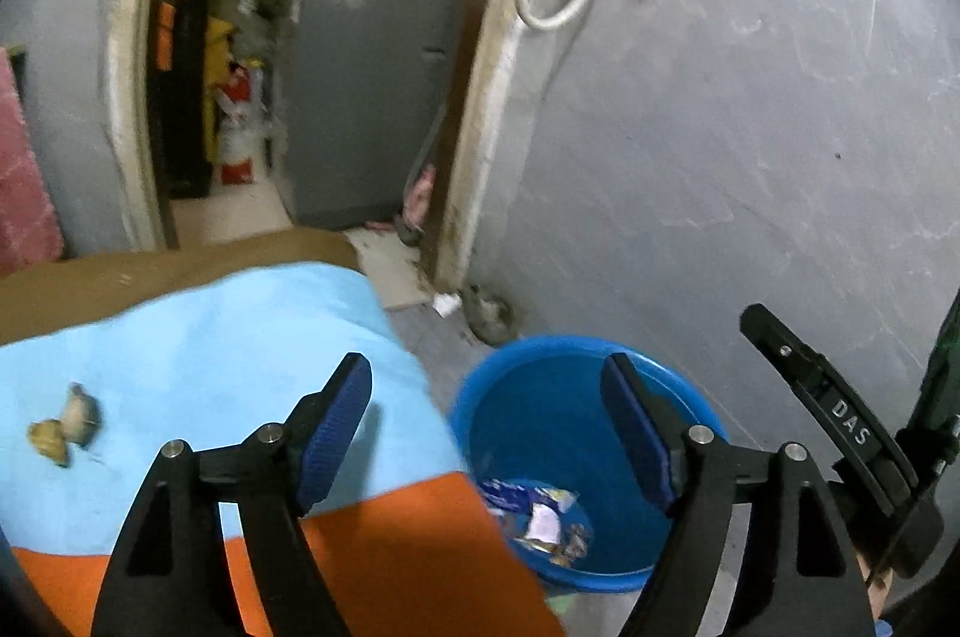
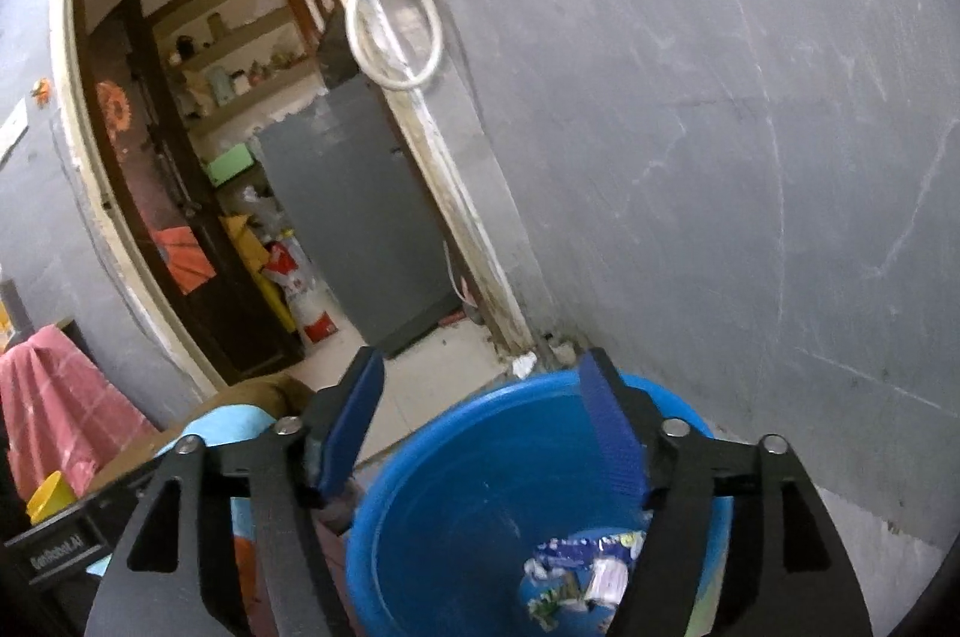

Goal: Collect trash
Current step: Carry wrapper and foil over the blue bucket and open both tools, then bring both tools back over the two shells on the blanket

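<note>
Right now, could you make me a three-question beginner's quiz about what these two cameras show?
1. True or false: the blue bucket is empty.
2. What lies on the light blue cloth? A) brownish scraps B) a spoon C) a phone
3. Fill in: both grippers' jaws are ____.

Key: 1. False, wrappers lie inside. 2. A, the brownish scraps. 3. Open, left gripper and right gripper both holding nothing.
</note>
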